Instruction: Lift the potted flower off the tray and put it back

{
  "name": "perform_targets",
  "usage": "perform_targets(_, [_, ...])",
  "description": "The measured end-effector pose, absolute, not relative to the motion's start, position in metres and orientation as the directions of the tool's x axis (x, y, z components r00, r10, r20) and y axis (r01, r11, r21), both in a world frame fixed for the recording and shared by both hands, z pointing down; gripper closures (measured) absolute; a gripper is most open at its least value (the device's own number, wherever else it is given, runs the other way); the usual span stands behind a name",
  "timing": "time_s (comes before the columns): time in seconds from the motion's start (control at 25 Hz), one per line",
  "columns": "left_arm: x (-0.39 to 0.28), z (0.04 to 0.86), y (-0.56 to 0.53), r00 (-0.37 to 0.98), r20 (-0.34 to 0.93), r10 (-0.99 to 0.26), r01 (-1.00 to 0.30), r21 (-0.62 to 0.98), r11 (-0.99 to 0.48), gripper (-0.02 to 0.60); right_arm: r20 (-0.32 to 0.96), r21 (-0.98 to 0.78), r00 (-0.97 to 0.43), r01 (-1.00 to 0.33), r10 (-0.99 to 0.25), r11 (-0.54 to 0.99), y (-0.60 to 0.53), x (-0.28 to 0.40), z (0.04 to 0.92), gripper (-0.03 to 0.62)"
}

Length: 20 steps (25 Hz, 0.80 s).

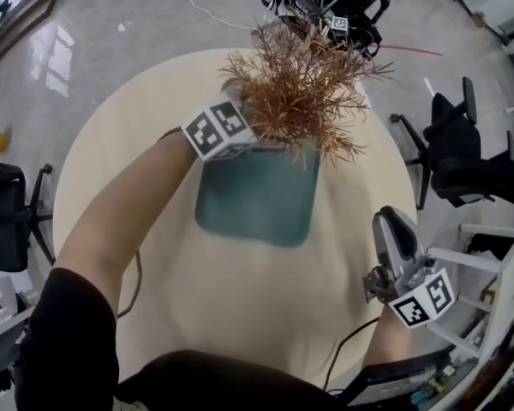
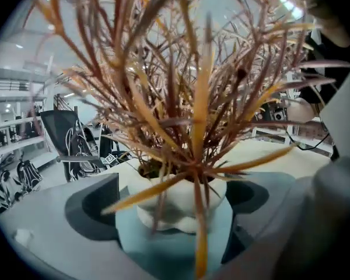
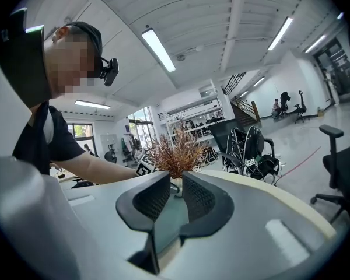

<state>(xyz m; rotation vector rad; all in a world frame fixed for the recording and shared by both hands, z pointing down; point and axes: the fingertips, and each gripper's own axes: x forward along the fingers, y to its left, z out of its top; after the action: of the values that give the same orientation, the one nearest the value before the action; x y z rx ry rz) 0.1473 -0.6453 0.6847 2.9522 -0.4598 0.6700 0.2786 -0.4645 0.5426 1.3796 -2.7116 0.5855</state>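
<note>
open left gripper at the potted flower on the tray

head view: the potted flower (image 1: 300, 92) stands at the far edge of the green tray (image 1: 257, 208), mid-way across the round table (image 1: 240, 306). the left gripper (image 1: 254, 127) reaches in at the tray's far left corner. the right gripper (image 1: 392, 226) hangs by the table's right edge, well apart.

left gripper view: its jaws stand wide, with the white pot (image 2: 181, 202) between them, unsqueezed.

right gripper view: its jaws are a narrow gap apart, with nothing between them.

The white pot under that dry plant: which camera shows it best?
The left gripper view: the white pot sits close up in the middle, between the open left tongs. In the head view the plant's leaves hide it. The right gripper view shows only a distant sliver of it.
</note>
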Motion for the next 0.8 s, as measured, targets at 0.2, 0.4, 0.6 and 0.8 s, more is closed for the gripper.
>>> perform_targets(0.2, [0.162, 0.686, -0.649, 0.856, 0.441, -0.27, -0.302, 0.002, -0.953, 0.043, 0.2, -0.314, -0.602, -0.787, -0.773, 0.531, -0.465, 0.283, 0.543, 0.516])
perform_targets(0.4, [0.17, 0.689, -0.65, 0.848, 0.449, -0.28, -0.312, -0.003, -0.95, 0.058, 0.194, -0.321, -0.595, -0.79, -0.78, 0.523, -0.462, 0.288, 0.545, 0.516])
perform_targets(0.6, [0.17, 0.688, -0.646, 0.854, 0.436, -0.284, -0.31, -0.011, -0.951, 0.061, 0.194, -0.325, -0.593, -0.791, -0.782, 0.519, -0.458, 0.29, 0.547, 0.516])
perform_targets(0.8, [0.168, 0.685, -0.637, 0.858, 0.435, -0.272, -0.286, -0.035, -0.958, 0.063, 0.195, -0.319, -0.584, -0.797, -0.788, 0.512, -0.455, 0.293, 0.539, 0.516])
